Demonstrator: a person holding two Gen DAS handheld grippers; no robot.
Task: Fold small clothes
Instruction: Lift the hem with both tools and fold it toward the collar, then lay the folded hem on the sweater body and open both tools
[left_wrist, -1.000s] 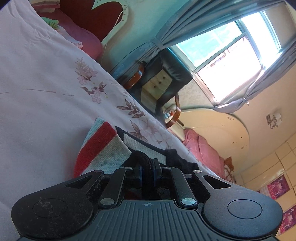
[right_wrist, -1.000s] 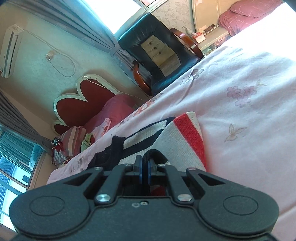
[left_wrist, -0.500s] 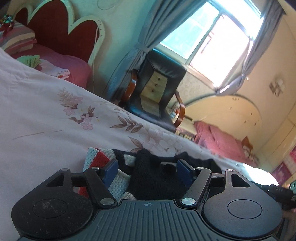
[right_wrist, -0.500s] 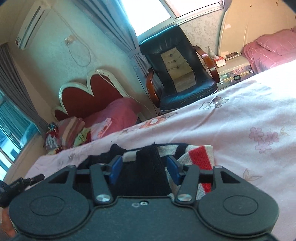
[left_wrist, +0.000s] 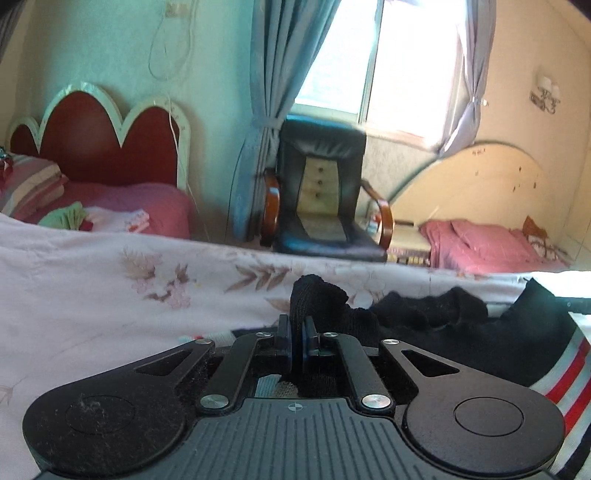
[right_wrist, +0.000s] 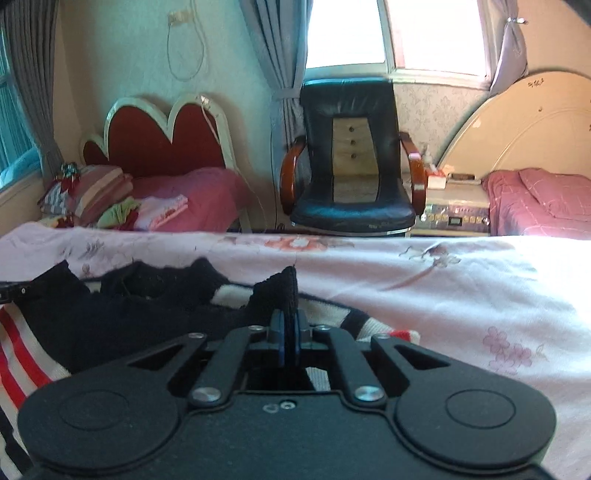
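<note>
Pink floral bedsheet (left_wrist: 92, 295) carries the dark striped sweater (left_wrist: 480, 339) at six o'clock; left gripper (left_wrist: 297, 338) and right gripper (right_wrist: 289, 338) fingers each pinch its black knit.

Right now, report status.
Left gripper shut on black sweater. Right gripper shut on it too. Sweater bunched on floral bedsheet. Nothing in the way.

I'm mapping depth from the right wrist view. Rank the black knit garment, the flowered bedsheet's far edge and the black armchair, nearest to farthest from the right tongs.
1. Black knit garment, pinched in the right tongs.
2. Flowered bedsheet, far edge beyond the garment.
3. Black armchair, behind the bed, under the window.
</note>
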